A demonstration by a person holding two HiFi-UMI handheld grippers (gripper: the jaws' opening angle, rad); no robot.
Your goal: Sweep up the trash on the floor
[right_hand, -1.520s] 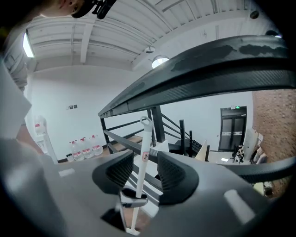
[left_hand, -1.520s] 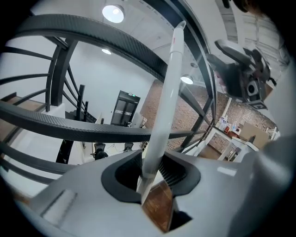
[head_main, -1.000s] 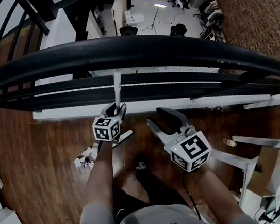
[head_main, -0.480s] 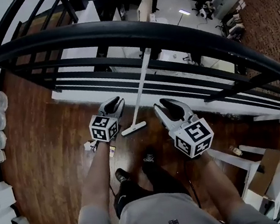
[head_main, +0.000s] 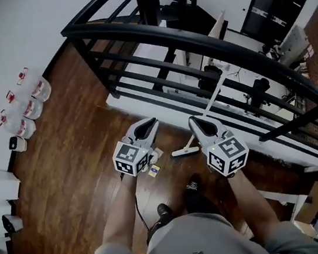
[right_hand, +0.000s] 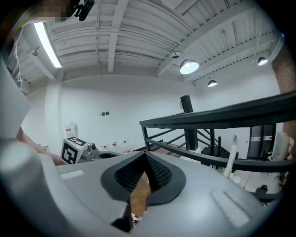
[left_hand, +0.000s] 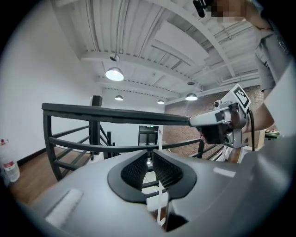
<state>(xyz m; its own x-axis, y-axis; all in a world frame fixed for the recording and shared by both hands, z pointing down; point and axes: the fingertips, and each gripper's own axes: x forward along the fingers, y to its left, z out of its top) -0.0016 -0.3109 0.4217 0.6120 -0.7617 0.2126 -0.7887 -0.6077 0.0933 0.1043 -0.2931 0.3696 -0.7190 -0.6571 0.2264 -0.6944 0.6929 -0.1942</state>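
Two empty grippers before the railing (head_main: 193,37), trash (head_main: 154,171) unswept

The left gripper (head_main: 147,126) had just been closing its jaws, which stood a narrow gap apart with nothing between them. The right gripper (head_main: 199,124) had its jaws pressed together, empty. The broom (head_main: 213,99) leaned against the railing. The scraps of trash lay on the floor near the foot of the railing.

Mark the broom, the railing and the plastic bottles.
broom (head_main: 184,151): head view, white head on the floor.
railing (head_main: 109,30): head view, black top rail.
plastic bottles (head_main: 31,108): head view, middle bottle's body.
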